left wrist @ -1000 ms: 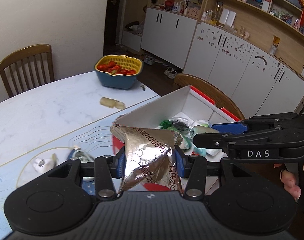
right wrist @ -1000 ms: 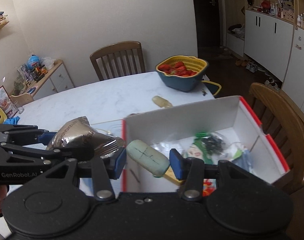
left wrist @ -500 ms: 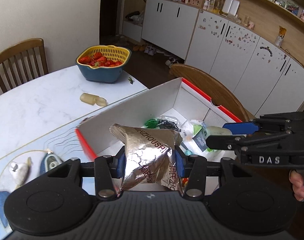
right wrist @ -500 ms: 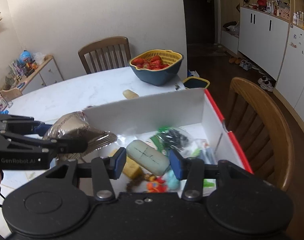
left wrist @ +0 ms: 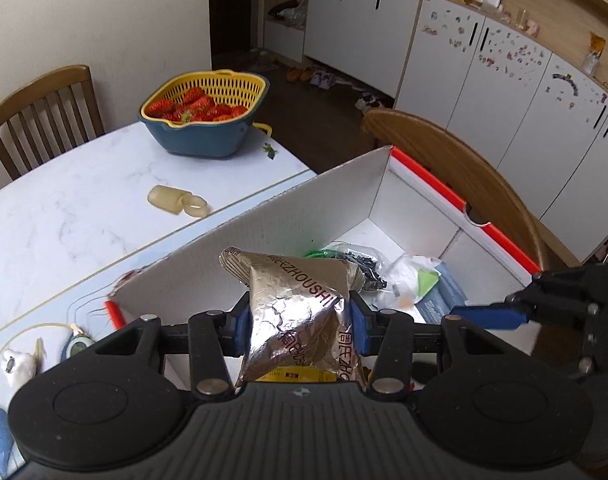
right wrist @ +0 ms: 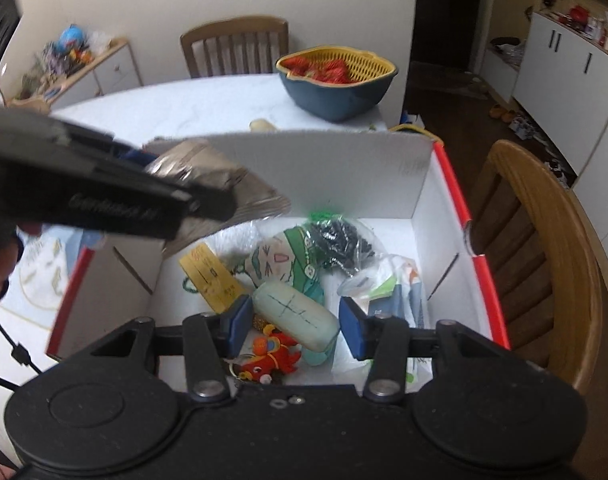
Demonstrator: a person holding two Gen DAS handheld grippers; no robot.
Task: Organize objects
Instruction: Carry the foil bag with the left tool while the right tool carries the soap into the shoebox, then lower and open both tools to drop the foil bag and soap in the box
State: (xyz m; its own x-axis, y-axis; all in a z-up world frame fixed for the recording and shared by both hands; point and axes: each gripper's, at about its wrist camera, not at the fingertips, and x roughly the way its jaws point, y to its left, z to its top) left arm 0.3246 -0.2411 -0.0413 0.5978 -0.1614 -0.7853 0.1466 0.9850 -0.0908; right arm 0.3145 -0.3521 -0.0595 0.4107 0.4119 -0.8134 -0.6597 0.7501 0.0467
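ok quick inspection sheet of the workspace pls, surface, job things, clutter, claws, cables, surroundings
surface: white marble table, mostly bare.
job's things: open white box with red edges, part filled with bagged items; foil packet; pale green case.
clutter: strawberry basket, yellowish bottle lying on its side.
claws: left claw shut on foil packet; right claw shut on pale green case, both over the box.
cables: thin black cord at the left edge.
surroundings: wooden chairs, white cabinets.
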